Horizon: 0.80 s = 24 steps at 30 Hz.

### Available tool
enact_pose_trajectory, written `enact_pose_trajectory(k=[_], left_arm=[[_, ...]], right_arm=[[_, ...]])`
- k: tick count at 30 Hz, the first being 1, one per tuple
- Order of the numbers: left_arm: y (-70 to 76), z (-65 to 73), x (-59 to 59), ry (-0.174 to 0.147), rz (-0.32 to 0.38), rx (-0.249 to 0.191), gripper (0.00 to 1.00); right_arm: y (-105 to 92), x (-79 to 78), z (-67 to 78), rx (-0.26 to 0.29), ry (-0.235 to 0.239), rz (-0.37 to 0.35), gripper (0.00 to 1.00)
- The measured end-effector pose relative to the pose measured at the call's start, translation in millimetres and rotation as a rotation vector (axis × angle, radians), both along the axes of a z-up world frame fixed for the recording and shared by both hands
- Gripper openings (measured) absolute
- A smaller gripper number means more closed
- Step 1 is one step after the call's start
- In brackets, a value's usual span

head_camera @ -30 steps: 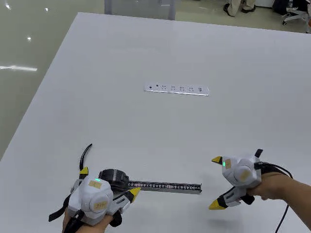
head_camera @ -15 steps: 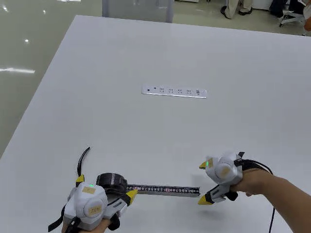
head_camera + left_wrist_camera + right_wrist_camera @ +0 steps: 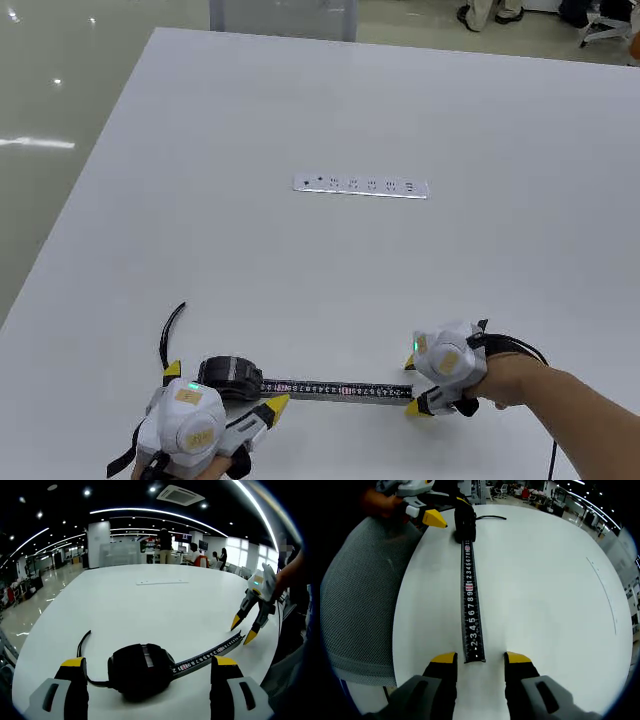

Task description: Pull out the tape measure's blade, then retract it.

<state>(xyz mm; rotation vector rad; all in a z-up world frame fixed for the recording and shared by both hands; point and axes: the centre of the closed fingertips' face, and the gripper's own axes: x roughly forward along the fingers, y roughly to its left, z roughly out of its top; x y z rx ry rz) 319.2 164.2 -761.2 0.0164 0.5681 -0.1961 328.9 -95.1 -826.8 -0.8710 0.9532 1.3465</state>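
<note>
The black tape measure (image 3: 230,375) lies near the table's front edge, its blade (image 3: 335,389) drawn out to the right and flat on the white table (image 3: 300,110). My left gripper (image 3: 225,386) is open, a jaw on each side of the case (image 3: 141,670) without touching it. My right gripper (image 3: 411,386) is open at the blade's free end. In the right gripper view the blade (image 3: 471,605) runs away from me, and its hooked tip (image 3: 475,658) lies between my yellow fingertips (image 3: 444,657), with gaps on both sides.
A white power strip (image 3: 360,186) lies flat at mid-table. The tape's black wrist strap (image 3: 170,330) curls away from the case on the left. The table's near edge runs just behind both grippers. People and chairs stand beyond the table's far end.
My right gripper has moved left and down to the blade's tip, and its jaws have narrowed around the tip. The left gripper, case and blade have stayed put.
</note>
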Motion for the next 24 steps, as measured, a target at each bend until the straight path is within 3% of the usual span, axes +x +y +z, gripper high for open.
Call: enact_pose_trajectory(k=[9, 13, 24], left_arm=[[4.0, -4.5, 3.1, -0.008, 0.007, -0.001, 1.00], [2.6, -7.4, 2.1, 0.002, 0.001, -0.001, 1.00], [1.2, -4.9, 3.4, -0.002, 0.002, -0.015, 1.00]], right_arm=[[3.8, 2.5, -0.3, 0.003, -0.026, -0.003, 0.26], [4.6, -2.7, -0.5, 0.000, -0.012, -0.005, 0.18], [1.1, -6.2, -0.7, -0.016, -0.023, 0.031, 0.15]])
